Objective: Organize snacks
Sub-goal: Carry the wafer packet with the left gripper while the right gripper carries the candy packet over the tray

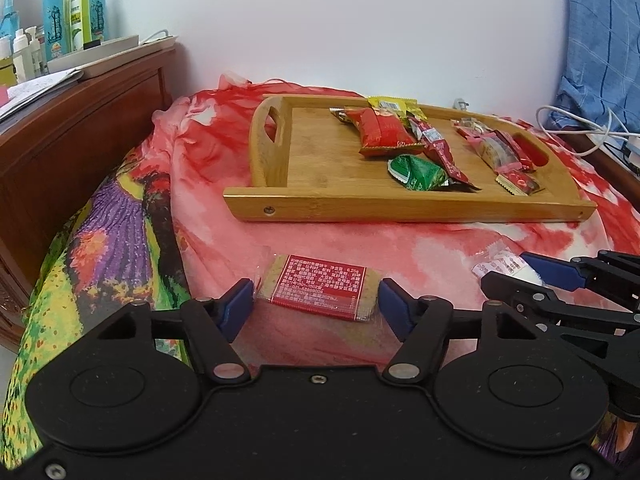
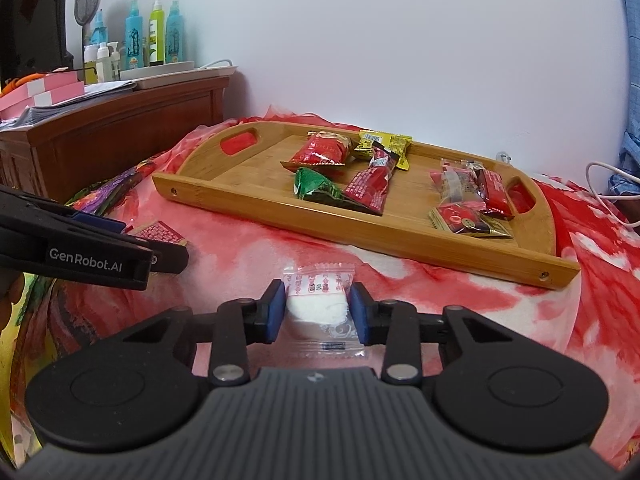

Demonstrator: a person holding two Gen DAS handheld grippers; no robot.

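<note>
Between the fingers of the left tool (image 1: 316, 293) lies one flat biscuit packet (image 1: 323, 286) with a red label. The blue pads sit at its wrapper edges, and I cannot tell whether they press. The right tool (image 2: 318, 294), just to the right of the left one, has closed narrowly on one white sweet packet (image 2: 317, 307), pads against its sides. Both tools tilt down toward the red cloth (image 2: 440, 300). Ahead of them stands one wooden tray (image 2: 360, 236) holding about seven wrapped snacks; overlap makes the count unsure. Far left of the tools, three tall spray bottles (image 2: 156, 36) stand among smaller ones that are hard to count.
</note>
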